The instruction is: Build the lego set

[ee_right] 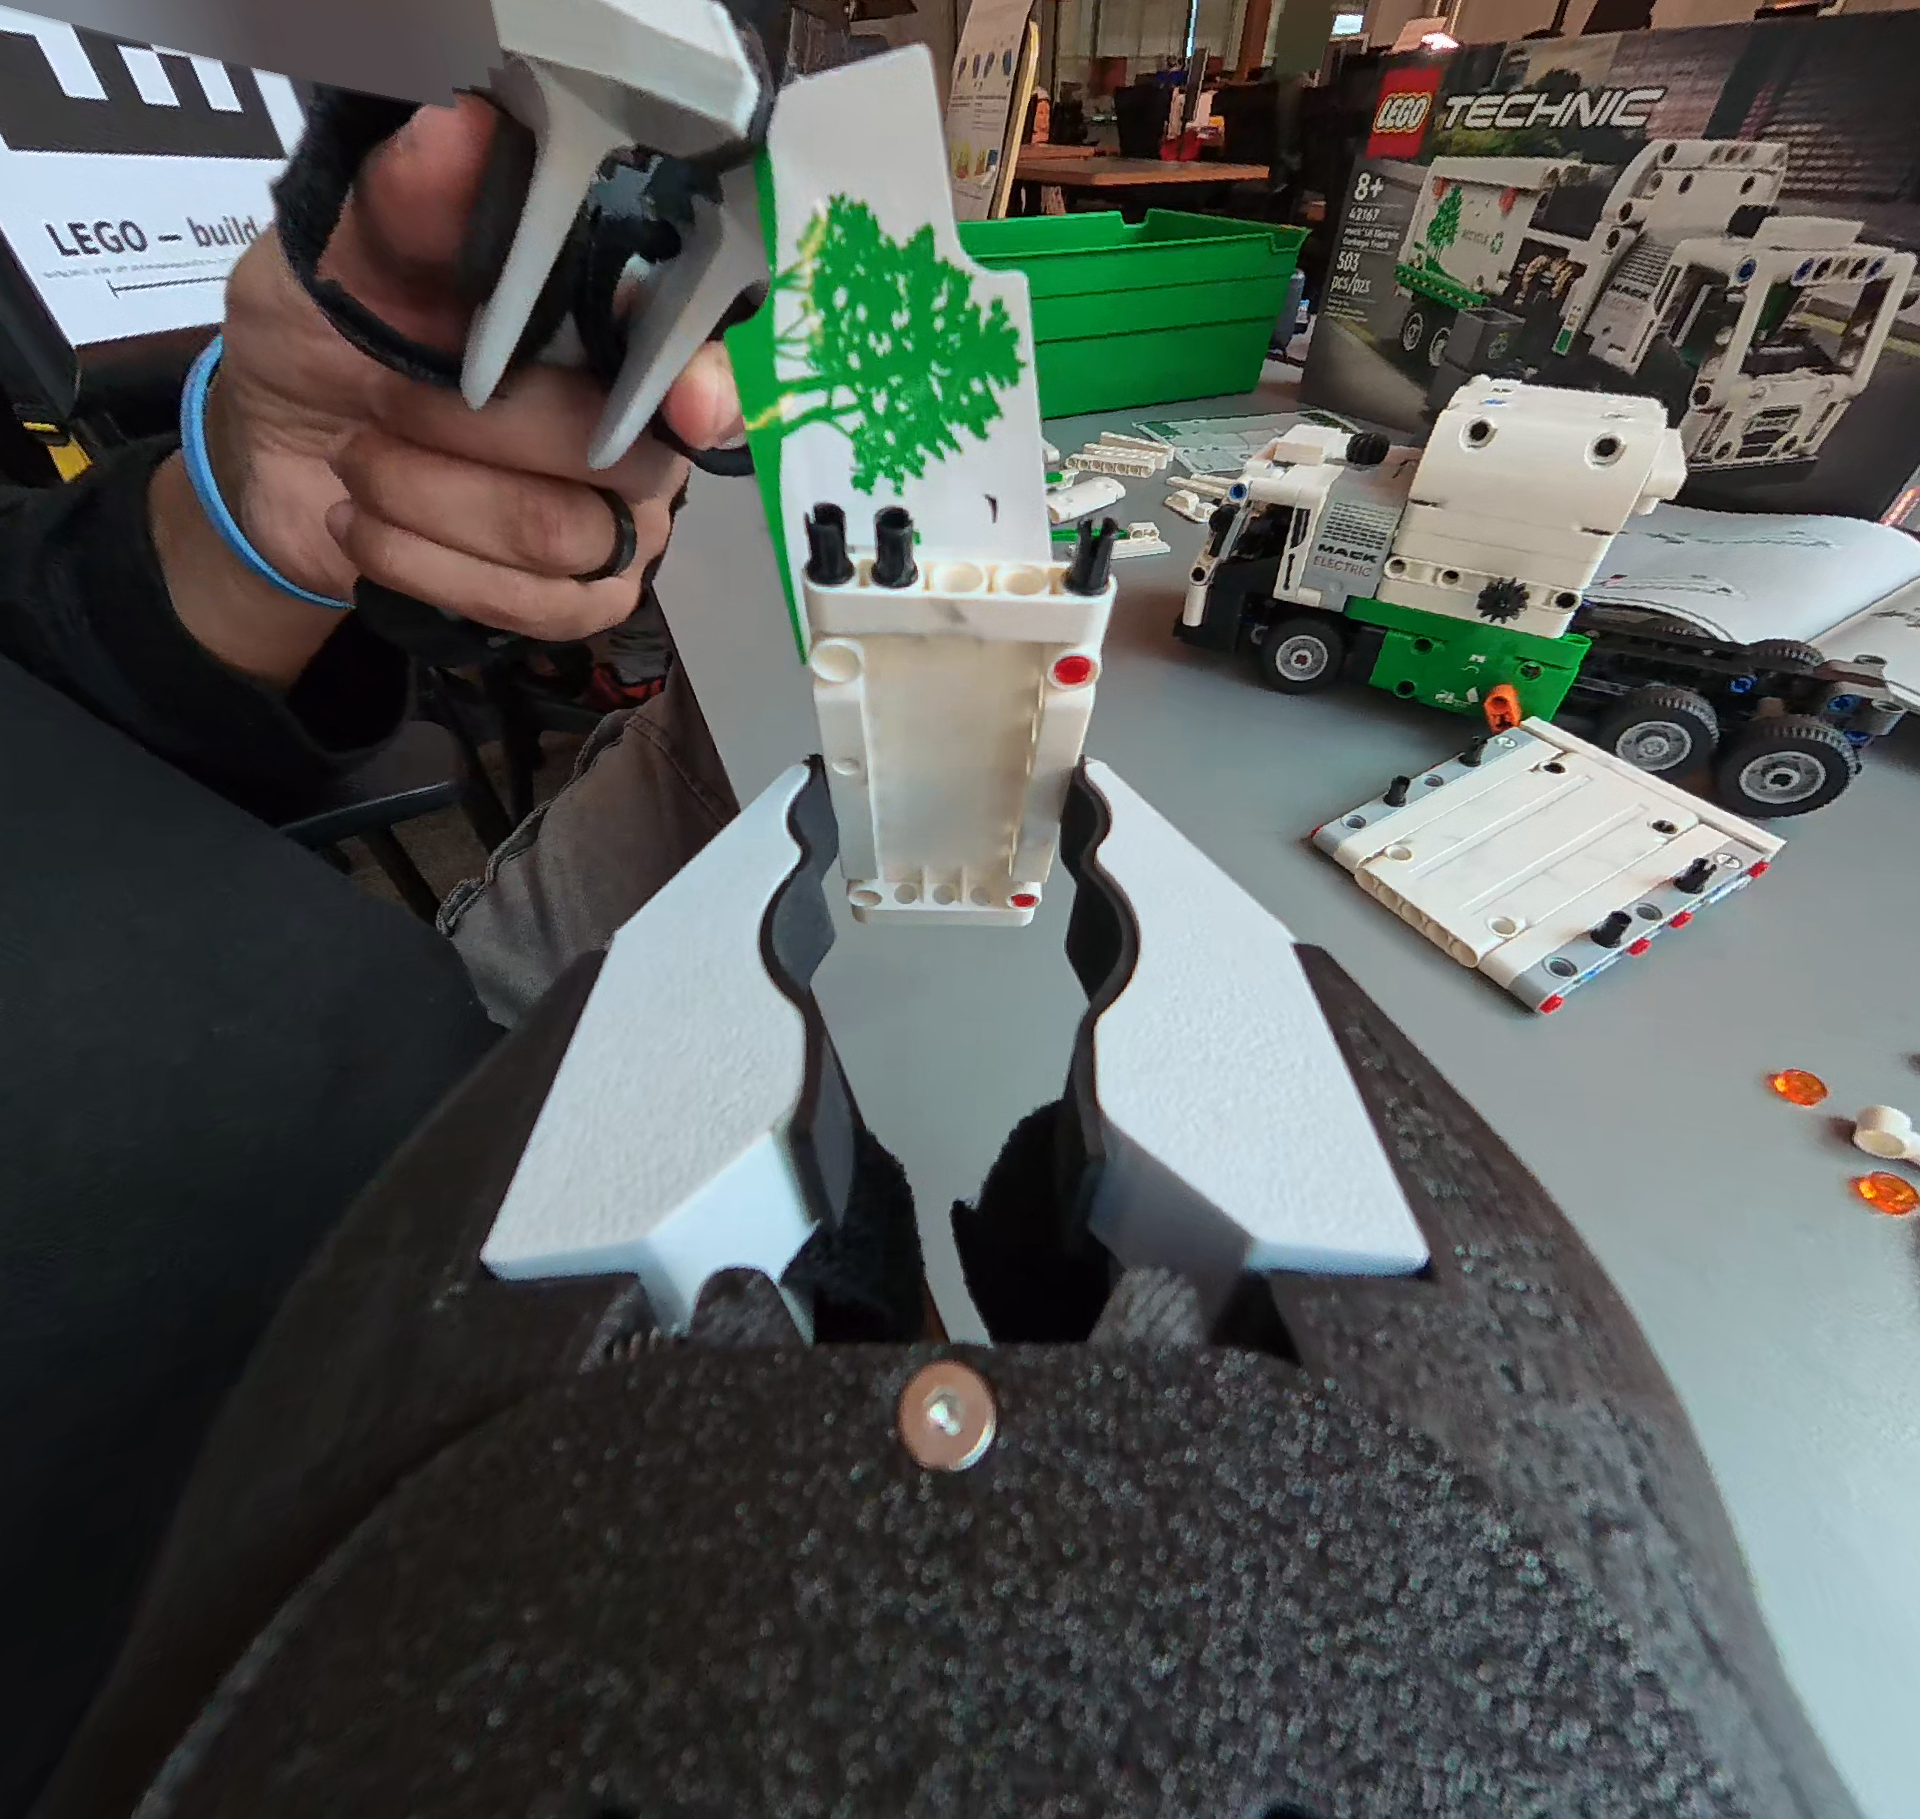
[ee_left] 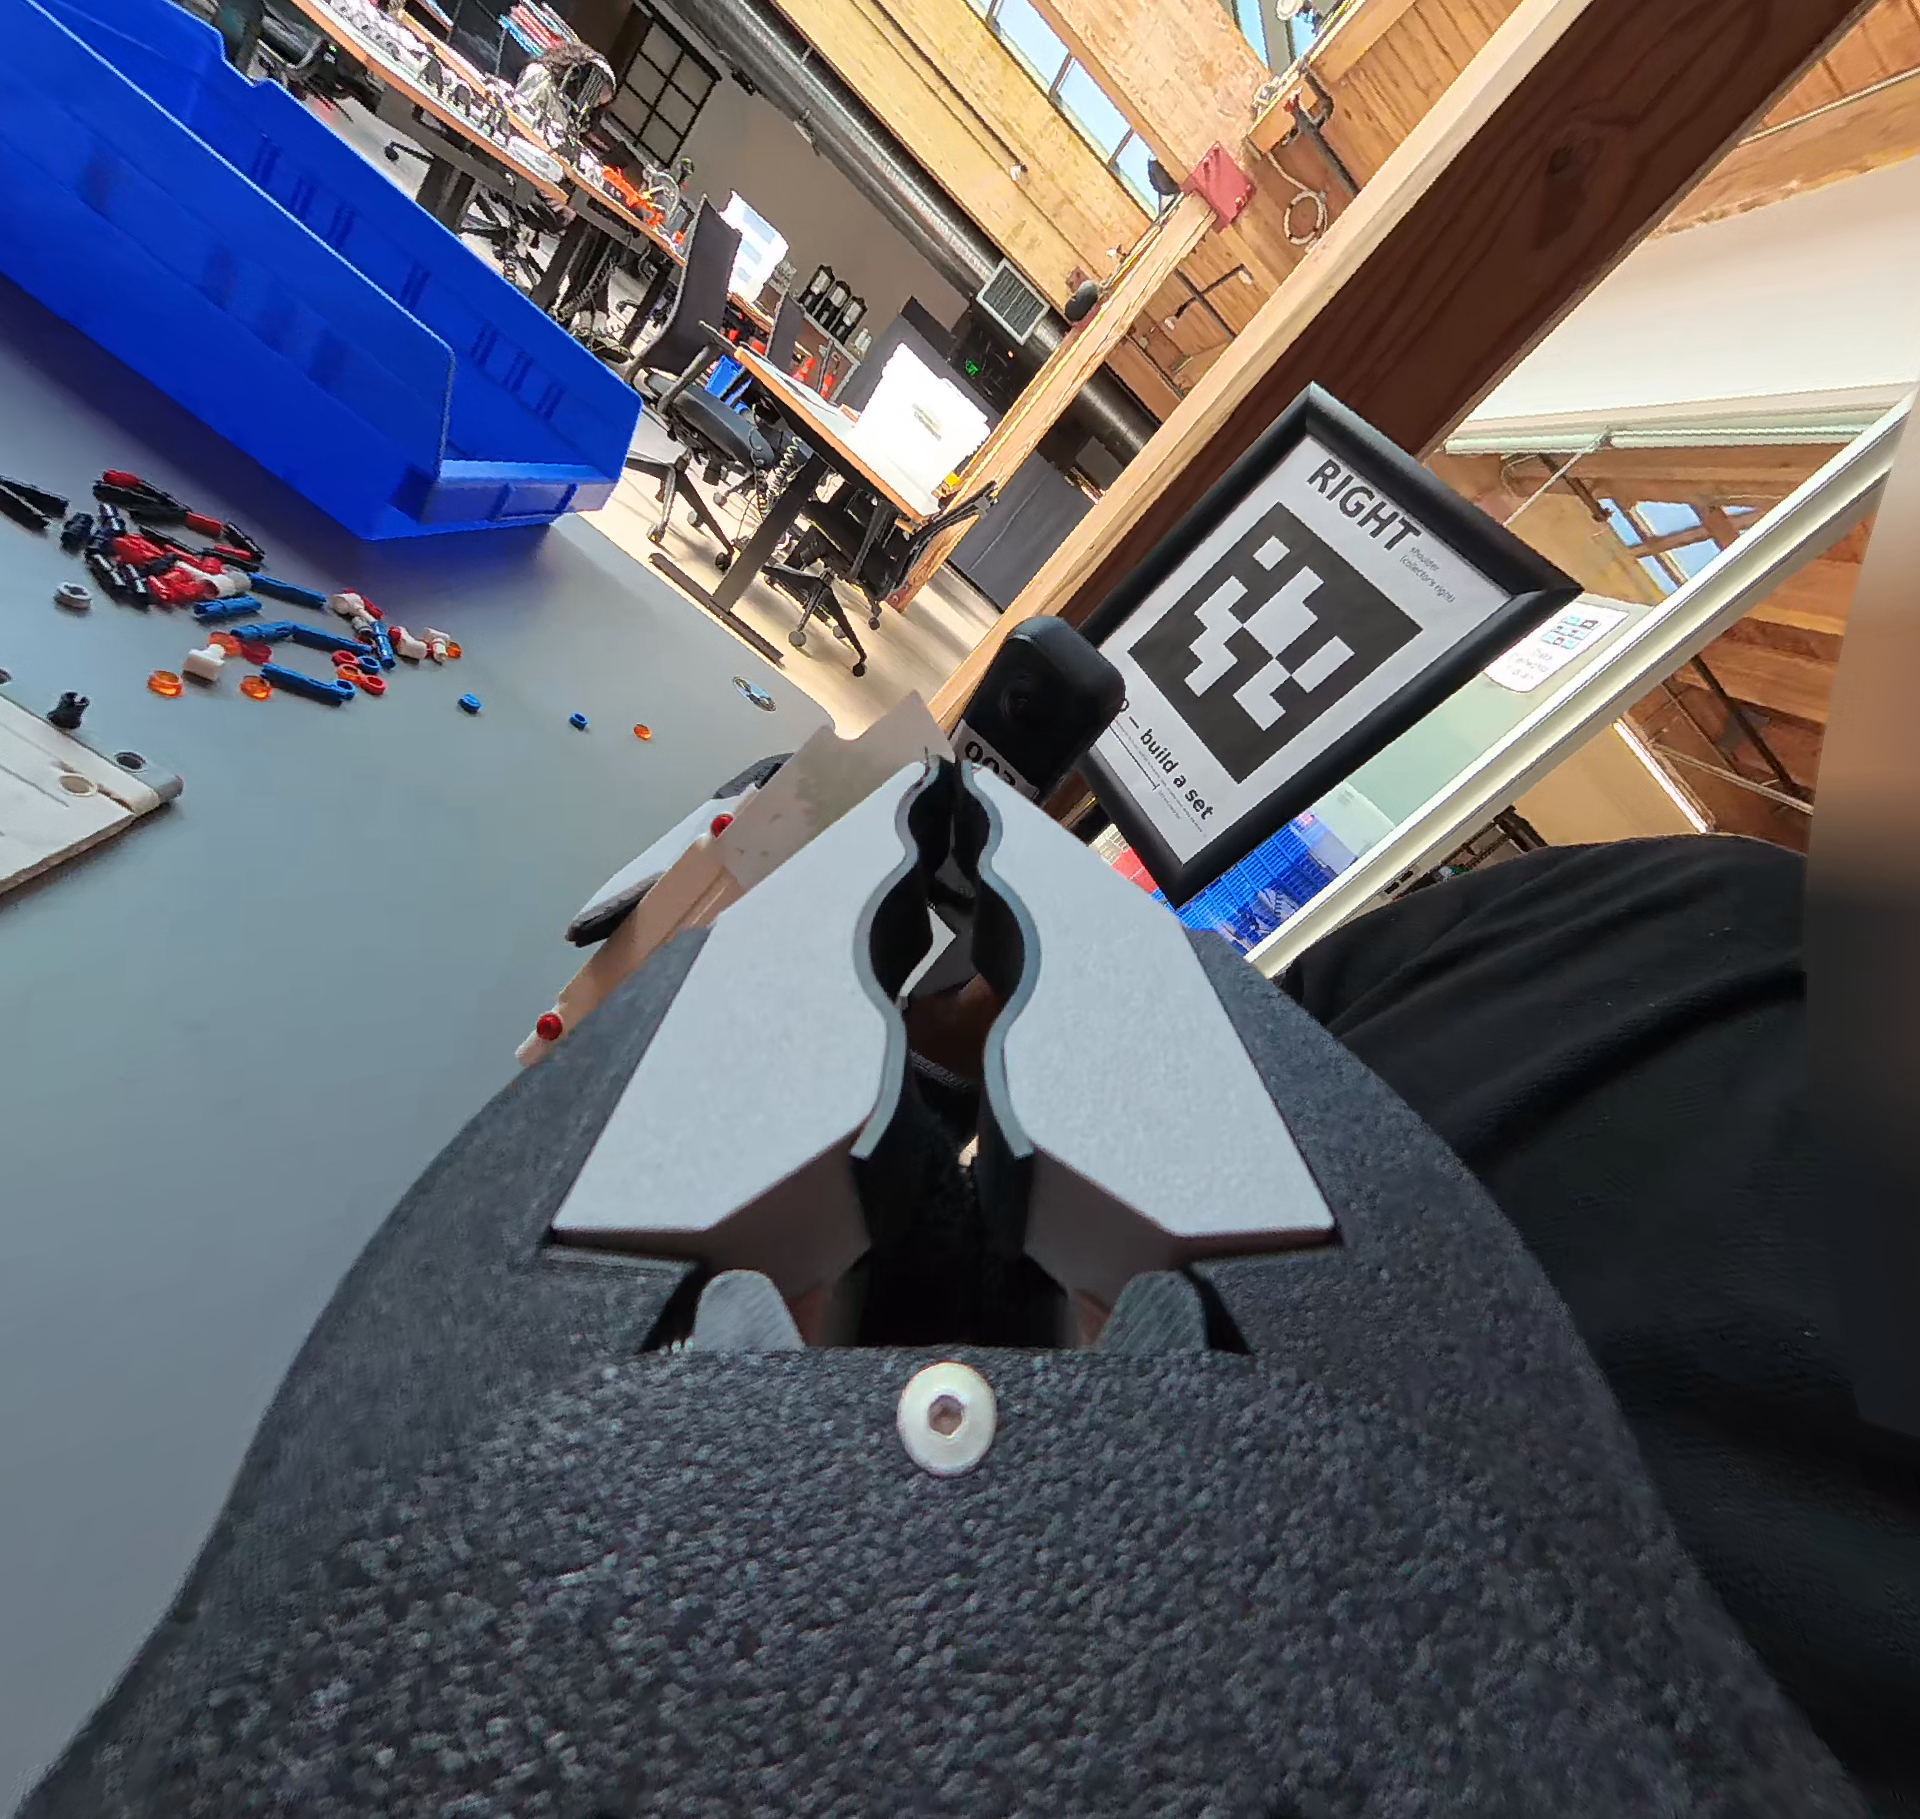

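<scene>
White plastic brick panel (ee_right: pixel 940 782) with black pins, red studs and a tree-printed plate stood clamped between the right gripper (ee_right: pixel 940 813) pads above the grey counter (ee_right: pixel 1299 1094). Left gripper (ee_left: pixel 951 782), fingers together, hovered beside it. Judged risks: a tip-only hold pivoting, or the printed plate popping off.
</scene>
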Motion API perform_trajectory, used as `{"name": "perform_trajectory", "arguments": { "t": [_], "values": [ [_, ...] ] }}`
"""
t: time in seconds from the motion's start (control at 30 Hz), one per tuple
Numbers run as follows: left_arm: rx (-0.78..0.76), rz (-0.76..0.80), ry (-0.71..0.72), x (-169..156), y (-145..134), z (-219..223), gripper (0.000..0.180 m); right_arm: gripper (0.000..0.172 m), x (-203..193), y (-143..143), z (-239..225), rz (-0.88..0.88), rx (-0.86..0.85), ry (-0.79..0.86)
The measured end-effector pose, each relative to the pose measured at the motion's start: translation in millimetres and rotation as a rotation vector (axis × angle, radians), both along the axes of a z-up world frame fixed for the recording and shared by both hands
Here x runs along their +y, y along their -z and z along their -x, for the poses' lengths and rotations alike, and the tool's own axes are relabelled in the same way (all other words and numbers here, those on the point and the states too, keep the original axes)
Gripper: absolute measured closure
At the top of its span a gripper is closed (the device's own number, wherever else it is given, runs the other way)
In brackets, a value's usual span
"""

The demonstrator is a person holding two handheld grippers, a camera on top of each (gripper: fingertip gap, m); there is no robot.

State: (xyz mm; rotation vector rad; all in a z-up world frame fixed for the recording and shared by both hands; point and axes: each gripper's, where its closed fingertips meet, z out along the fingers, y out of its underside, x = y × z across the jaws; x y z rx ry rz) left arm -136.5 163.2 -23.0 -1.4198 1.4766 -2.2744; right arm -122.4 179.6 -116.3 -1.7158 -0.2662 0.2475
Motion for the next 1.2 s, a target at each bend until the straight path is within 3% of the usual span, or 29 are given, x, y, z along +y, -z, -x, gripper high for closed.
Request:
{"name": "perform_trajectory", "arguments": {
  "t": [0.27,0.43,0.67,0.77,1.2],
  "values": [
    [-0.028,-0.047,-0.018,-2.9,-4.8,-0.9,0.18,0.129,-0.4,-1.6,2.2,-0.025,-0.031,0.01],
    [-0.036,0.0,0.006,-4.3,-9.0,0.4,0.18,0.129,-1.5,-1.7,3.7,-0.037,-0.06,0.014],
    [-0.017,0.096,-0.054,23.1,-8.5,1.6,0.18,0.129,-11.4,-19.7,-1.5,-0.162,-0.081,0.034],
    [-0.049,0.146,-0.039,22.8,-21.4,5.8,0.18,0.129,-9.0,-11.7,-1.9,-0.138,-0.11,0.036],
    [-0.132,0.144,-0.076,18.8,-49.8,10.7,0.18,0.129,-13.3,-28.7,3.4,-0.212,-0.079,0.017]
  ]
}}
